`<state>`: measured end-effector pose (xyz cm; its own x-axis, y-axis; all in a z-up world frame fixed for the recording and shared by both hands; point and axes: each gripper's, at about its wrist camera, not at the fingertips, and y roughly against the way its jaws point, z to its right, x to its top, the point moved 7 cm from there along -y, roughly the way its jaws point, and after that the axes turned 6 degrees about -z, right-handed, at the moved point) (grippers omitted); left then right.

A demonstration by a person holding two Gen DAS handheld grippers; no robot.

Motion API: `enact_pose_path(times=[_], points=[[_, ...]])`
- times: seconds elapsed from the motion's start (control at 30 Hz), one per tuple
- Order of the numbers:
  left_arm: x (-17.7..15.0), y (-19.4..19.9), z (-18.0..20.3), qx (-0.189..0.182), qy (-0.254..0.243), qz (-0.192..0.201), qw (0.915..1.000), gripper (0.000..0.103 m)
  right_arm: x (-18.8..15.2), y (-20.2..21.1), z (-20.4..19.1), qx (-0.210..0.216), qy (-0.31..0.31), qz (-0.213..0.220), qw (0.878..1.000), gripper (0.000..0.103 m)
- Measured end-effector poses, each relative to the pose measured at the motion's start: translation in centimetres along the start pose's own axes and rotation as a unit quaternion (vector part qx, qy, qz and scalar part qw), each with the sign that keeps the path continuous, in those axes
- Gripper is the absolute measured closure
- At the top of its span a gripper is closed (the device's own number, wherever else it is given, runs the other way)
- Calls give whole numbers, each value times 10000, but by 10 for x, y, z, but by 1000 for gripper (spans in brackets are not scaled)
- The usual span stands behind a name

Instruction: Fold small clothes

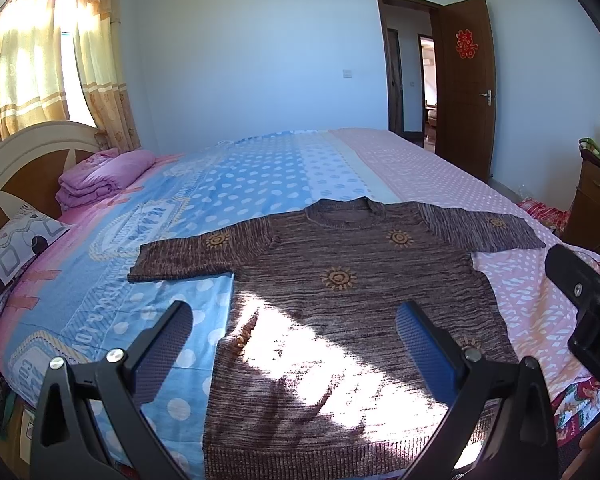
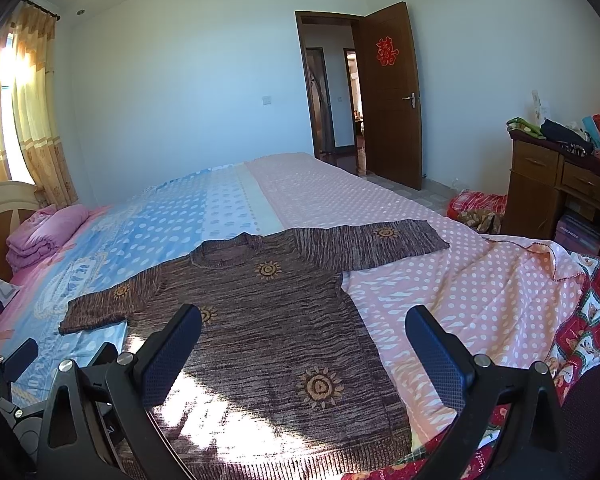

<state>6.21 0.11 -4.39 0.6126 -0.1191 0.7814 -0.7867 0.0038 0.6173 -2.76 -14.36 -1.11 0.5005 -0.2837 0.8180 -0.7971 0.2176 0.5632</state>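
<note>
I see a brown sweater (image 1: 340,300) lying flat on the bed (image 1: 260,184), front side up, with both short sleeves spread out to the sides and the collar pointing away from me. It has orange sun patterns on the chest and on the sleeves. Its left half lies on the blue dotted part of the sheet (image 2: 480,296), its right half on the pink dotted part. A patch of sunlight falls on the lower part of the sweater, near the hem.

My left gripper (image 1: 296,356) hangs over the lower part of the sweater, the jaws wide apart and holding nothing. My right gripper (image 2: 304,360) hangs over the lower right part, also with the jaws wide apart and empty. In the left wrist view I see a part of the right gripper at the right edge, just beside the bed edge.

At the head of the bed there is a folded pink blanket (image 1: 100,176) and a pillow (image 1: 16,248) next to the headboard (image 1: 32,152). Behind the bed, a brown door (image 2: 392,100) stands open, and a wooden cabinet (image 2: 548,188) with some things on top is at the right.
</note>
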Motion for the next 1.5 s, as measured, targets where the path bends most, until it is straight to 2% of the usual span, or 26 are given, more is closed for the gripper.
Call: enact_pose_path(times=[0.8,1.1,1.2,1.33,1.4,1.5], points=[[-5,-9,4,-50,15,-92,9999,0,-3,-6,-3,-19,-11,-80,10000,1],[-10,-36,9,-311,-84,-355,9988,0,-8,-31,10,-118,-101,-332,9993,1],[-8,-51,5,-443,-15,-407,9982,0,-3,-45,26,-173,-243,-416,9987,1],[0,-83,-3,-570,31,-661,9962,0,16,-69,69,-358,-654,-475,9961,1],[7,-99,-8,-624,11,-762,9951,0,34,-84,96,-346,-928,-534,9936,1],[28,-123,-22,-437,86,-755,9961,0,69,-106,143,-352,-1437,-478,9878,2]])
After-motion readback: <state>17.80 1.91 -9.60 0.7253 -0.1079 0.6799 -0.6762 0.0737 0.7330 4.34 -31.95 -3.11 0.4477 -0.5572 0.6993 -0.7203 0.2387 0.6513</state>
